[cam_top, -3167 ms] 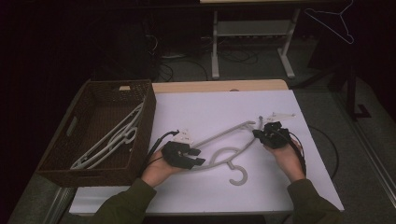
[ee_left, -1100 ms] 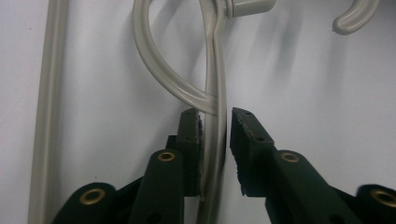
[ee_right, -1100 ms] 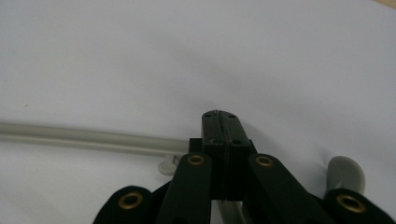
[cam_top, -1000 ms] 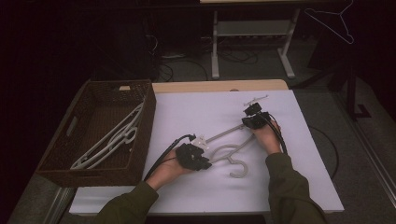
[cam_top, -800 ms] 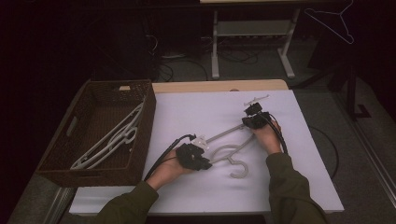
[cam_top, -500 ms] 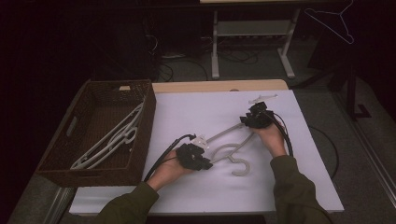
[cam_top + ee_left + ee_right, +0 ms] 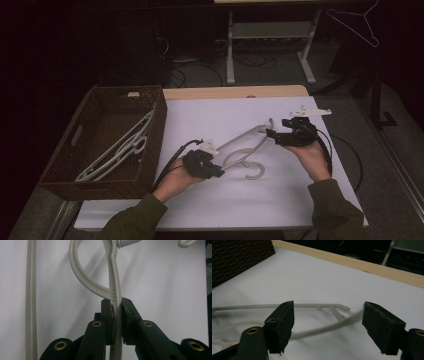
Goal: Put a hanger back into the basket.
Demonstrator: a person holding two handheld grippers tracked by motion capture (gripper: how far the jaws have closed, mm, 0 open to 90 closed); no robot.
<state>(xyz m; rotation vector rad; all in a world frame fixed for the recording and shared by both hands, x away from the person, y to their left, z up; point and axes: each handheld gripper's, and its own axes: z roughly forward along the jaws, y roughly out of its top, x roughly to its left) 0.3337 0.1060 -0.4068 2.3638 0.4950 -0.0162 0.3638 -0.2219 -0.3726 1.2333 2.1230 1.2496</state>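
Left tool (image 7: 116, 315) clamped on hanger (image 7: 113, 285), right tool (image 7: 328, 325) opening, empty

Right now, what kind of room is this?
Probably a workshop or lab for recording tasks: a white-topped table, cables on the floor, another table's metal legs and a wicker basket of hangers.

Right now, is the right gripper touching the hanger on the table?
Apart. In the right gripper view, the right gripper has its jaws spread wide, just opened, and the hanger runs behind them with nothing pressed between the pads.
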